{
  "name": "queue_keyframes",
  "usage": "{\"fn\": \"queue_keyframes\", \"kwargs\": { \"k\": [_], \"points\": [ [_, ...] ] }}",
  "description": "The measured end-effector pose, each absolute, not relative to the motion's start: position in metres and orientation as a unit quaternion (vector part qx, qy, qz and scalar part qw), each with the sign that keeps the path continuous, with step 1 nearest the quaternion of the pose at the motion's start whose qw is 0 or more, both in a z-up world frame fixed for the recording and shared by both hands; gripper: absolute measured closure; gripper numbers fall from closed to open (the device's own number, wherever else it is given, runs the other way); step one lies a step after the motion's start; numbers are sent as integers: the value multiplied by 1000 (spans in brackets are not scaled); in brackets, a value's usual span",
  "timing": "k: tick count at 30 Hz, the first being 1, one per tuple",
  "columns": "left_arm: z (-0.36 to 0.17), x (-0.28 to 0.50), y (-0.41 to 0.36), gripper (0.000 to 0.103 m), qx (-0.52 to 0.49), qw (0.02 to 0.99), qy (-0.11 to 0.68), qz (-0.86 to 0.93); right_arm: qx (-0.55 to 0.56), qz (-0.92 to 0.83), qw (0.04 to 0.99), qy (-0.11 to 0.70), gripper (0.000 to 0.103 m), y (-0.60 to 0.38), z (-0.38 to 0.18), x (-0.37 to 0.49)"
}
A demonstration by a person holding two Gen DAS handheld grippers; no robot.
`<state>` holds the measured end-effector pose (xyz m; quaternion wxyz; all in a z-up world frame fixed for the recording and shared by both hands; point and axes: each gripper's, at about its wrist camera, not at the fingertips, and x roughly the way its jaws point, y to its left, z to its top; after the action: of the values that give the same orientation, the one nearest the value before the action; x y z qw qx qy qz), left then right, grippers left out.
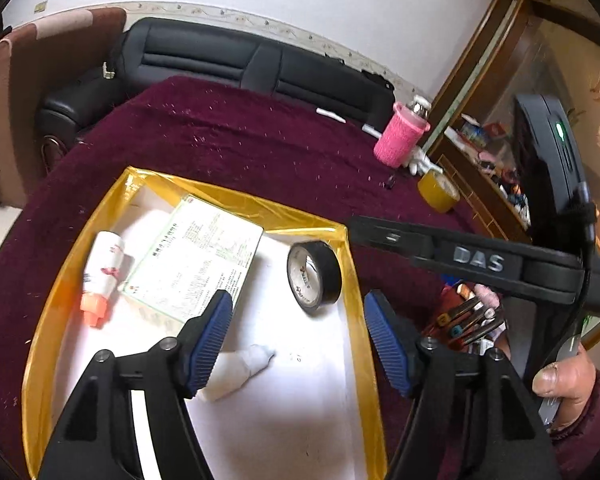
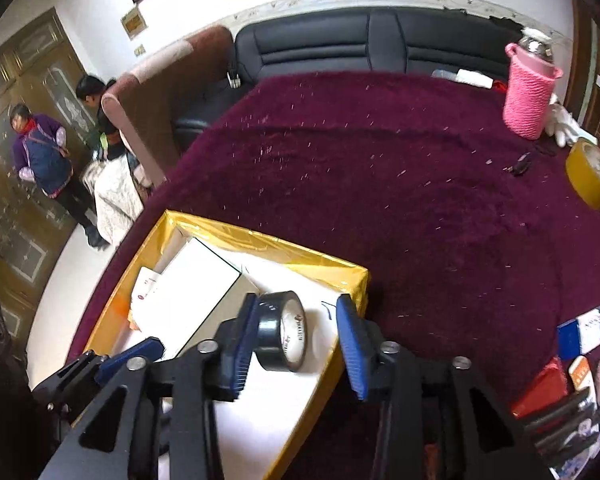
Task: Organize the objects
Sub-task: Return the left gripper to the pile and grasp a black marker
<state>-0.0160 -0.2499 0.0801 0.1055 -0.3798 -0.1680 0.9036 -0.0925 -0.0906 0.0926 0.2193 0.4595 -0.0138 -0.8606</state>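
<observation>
I have both tools over the yellow box (image 1: 352,264), a shallow carton with glossy tape-wrapped walls and a plain white floor, which sits on the desk (image 1: 228,144) under a plush maroon cloth flecked with lint. The left hand-held gripper (image 1: 298,340) hangs open above the box floor with nothing between its ribbed blue pads. The right hand-held gripper (image 2: 298,340) is also spread wide; the black tape (image 2: 282,330) stands on edge between its pads, close against the left one, but the right pad is well clear, so I judge nothing is gripped. The tape, a smooth black ring with a white printed core, sits in the box near the right wall, which I take to be its sorted spot. It stands on its rim, so I expect it could roll if nudged. Beside it lies a flat white printed carton (image 1: 196,256), propped over a small white tube (image 1: 100,276) with an orange cap; a little white bottle (image 1: 240,368) lies partly behind the left pad. I read the box as the collecting place. Outside it, far along the cloth, a pink knitted bottle (image 2: 528,92) stands upright, with a roll of yellow tape (image 2: 592,178) near it. Small packets (image 2: 584,332) lie at the near right edge of the desk, so I judge several things are left to gather.
</observation>
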Motion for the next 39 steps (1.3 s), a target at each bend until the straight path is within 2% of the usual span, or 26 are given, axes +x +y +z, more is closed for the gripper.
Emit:
{"fn": "queue_keyframes", "kwargs": {
  "k": [4,9,13,24,29,35,39],
  "points": [
    [97,5,-255,23,-360,103,-178,910,438,-873,213,-23,41,-59,108,-70],
    [110,22,-243,18,-360,126,-192,904,407,-894,184,-32,33,-2,116,-33],
    [112,29,-211,18,-369,151,-163,903,382,-912,141,-46,26,53,115,-7],
    [91,8,-84,18,-407,209,-29,889,363,-922,63,-121,24,181,84,37],
    [80,-22,-46,18,-398,203,37,894,351,-921,37,-167,23,227,67,36],
    [57,-66,-28,18,-427,206,33,880,351,-911,23,-215,23,260,45,30],
    [41,-70,-10,21,-463,258,11,848,350,-909,29,-224,23,264,38,27]
  ]
}}
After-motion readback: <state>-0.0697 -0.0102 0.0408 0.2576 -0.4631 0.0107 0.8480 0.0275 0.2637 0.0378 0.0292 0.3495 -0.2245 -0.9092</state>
